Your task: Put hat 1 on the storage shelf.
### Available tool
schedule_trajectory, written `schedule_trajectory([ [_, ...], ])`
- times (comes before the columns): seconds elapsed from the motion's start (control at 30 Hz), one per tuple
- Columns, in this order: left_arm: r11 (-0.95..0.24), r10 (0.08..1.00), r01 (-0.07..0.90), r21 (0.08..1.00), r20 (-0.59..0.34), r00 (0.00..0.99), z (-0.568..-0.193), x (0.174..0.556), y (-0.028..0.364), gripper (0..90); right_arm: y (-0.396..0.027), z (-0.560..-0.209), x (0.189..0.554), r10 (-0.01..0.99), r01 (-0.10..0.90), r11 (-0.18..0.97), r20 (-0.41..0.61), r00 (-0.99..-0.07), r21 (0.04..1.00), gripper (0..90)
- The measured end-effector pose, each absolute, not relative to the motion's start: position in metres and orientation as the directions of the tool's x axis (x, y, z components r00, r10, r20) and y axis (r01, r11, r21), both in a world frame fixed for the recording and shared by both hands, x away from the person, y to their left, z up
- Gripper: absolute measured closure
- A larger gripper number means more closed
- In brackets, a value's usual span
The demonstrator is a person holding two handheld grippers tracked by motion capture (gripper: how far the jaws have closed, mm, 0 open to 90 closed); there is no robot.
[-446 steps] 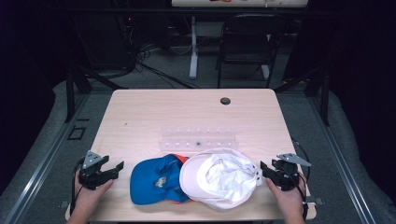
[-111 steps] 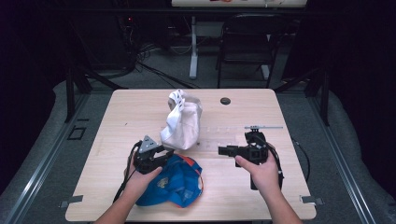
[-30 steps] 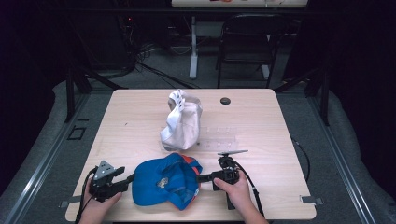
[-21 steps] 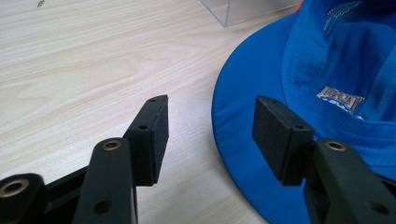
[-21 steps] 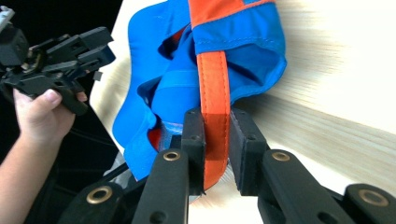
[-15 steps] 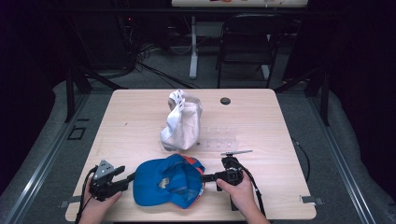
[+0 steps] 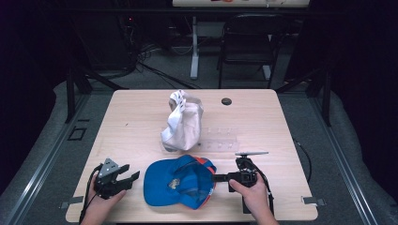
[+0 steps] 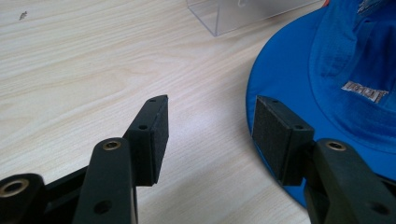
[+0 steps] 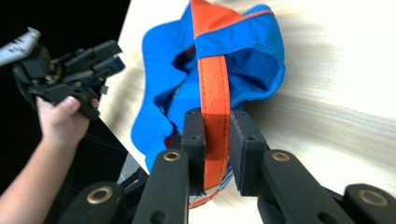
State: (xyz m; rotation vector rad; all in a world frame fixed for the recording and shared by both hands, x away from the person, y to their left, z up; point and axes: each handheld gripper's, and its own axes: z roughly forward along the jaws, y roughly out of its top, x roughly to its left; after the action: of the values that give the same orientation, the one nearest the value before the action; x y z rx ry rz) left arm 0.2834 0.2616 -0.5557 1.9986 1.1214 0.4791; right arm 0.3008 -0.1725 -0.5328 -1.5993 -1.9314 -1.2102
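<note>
A blue cap (image 7: 180, 180) with an orange back strap (image 9: 214, 79) lies near the table's front edge, its top facing up. My right gripper (image 7: 217, 178) comes in from the cap's right and is shut on that strap (image 9: 215, 116), which runs up between the two pads. My left gripper (image 7: 130, 172) rests at the front left, open. Nothing is between its pads (image 8: 210, 116), and the cap's brim (image 8: 280, 84) lies just beside its right jaw. A white cap (image 7: 182, 121) sits bunched on a clear plastic stand (image 7: 220, 140) at mid-table.
A small black round thing (image 7: 226, 101) lies near the table's far edge. Bare wood (image 7: 136, 126) spreads to the left of the white cap. Beyond the table stand a dark chair (image 7: 246, 47) and loose cables on the floor.
My right gripper has moved to the right and slightly up with the strap, and the blue cap has slid right with it. The left gripper has stayed put.
</note>
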Motion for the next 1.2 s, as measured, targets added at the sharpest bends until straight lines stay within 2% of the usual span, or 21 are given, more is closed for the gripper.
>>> schedule_trajectory([
  [0.2,-0.312,0.837,0.551,0.774,-0.050,0.545,-0.555,0.284,0.260,46.3,-0.188,-0.519,0.299,0.604,0.922,-0.039,0.744,-0.285,0.385,78.1],
  [0.23,-0.315,0.836,0.548,0.775,-0.047,0.546,-0.555,0.284,0.260,46.3,-0.190,-0.515,0.298,0.560,0.916,-0.088,0.780,-0.279,0.391,78.1],
  [0.33,-0.310,0.839,0.549,0.777,-0.049,0.543,-0.555,0.285,0.260,46.3,-0.192,-0.505,0.298,0.539,0.915,-0.119,0.799,-0.267,0.386,78.1],
  [0.7,-0.313,0.837,0.544,0.779,-0.045,0.546,-0.556,0.285,0.259,46.3,-0.191,-0.452,0.306,0.518,0.912,-0.107,0.805,-0.288,0.396,78.1],
  [0.93,-0.313,0.834,0.546,0.777,-0.050,0.549,-0.557,0.286,0.260,46.3,-0.188,-0.439,0.313,0.507,0.922,-0.092,0.815,-0.281,0.375,78.1],
  [1.13,-0.311,0.836,0.547,0.777,-0.051,0.547,-0.557,0.286,0.259,46.3,-0.185,-0.437,0.318,0.434,0.940,-0.100,0.865,-0.253,0.325,78.1],
  [1.2,-0.310,0.835,0.547,0.778,-0.052,0.547,-0.557,0.286,0.259,46.3,-0.187,-0.435,0.319,0.377,0.947,-0.107,0.893,-0.245,0.304,78.1],
])
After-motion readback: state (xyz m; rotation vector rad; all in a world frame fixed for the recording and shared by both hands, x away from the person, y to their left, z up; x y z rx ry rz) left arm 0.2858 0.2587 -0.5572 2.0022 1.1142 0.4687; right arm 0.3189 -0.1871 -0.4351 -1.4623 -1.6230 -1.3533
